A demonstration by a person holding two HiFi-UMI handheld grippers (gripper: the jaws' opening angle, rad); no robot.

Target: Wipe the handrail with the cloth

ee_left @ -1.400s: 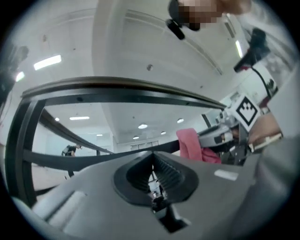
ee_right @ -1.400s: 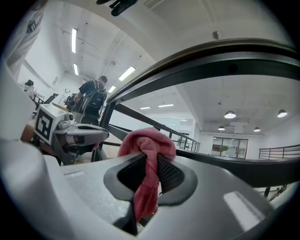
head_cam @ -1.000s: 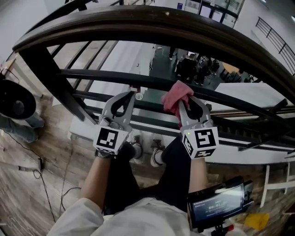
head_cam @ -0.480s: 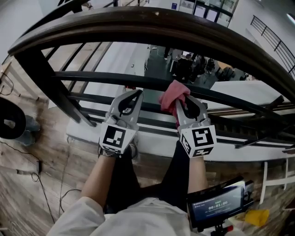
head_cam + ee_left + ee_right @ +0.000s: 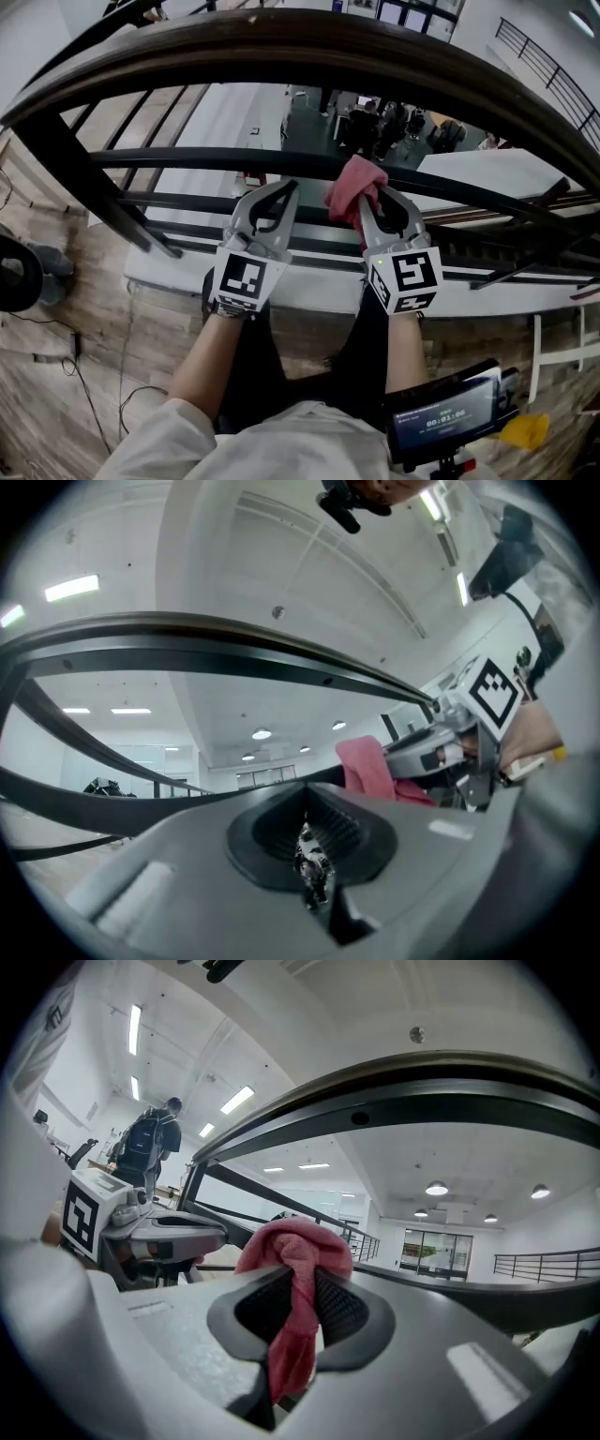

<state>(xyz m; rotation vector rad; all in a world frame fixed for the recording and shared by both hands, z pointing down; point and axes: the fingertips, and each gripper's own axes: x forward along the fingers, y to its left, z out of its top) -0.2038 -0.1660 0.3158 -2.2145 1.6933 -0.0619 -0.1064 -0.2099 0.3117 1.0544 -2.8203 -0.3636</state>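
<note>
A wide dark wooden handrail (image 5: 309,47) arcs across the top of the head view, with dark metal rails (image 5: 187,159) under it. My right gripper (image 5: 371,200) is shut on a pink cloth (image 5: 354,185), which bunches above its jaws at the level of the upper metal rail, below the handrail. The right gripper view shows the cloth (image 5: 292,1269) pinched between the jaws, the handrail (image 5: 441,1091) curving overhead. My left gripper (image 5: 284,192) is beside it on the left, shut with nothing in it; in the left gripper view the handrail (image 5: 187,644) runs above and the cloth (image 5: 367,769) shows to the right.
Beyond the railing is a drop to a lower floor with desks and people (image 5: 384,122). A slanted dark post (image 5: 70,169) stands at the left. A device with a screen (image 5: 445,417) hangs at lower right. A person (image 5: 145,1143) with a backpack stands at the left of the right gripper view.
Both grippers have drifted slightly right and up along the rails; the cloth stays held in the right gripper. The left gripper has come a little closer to the right one.
</note>
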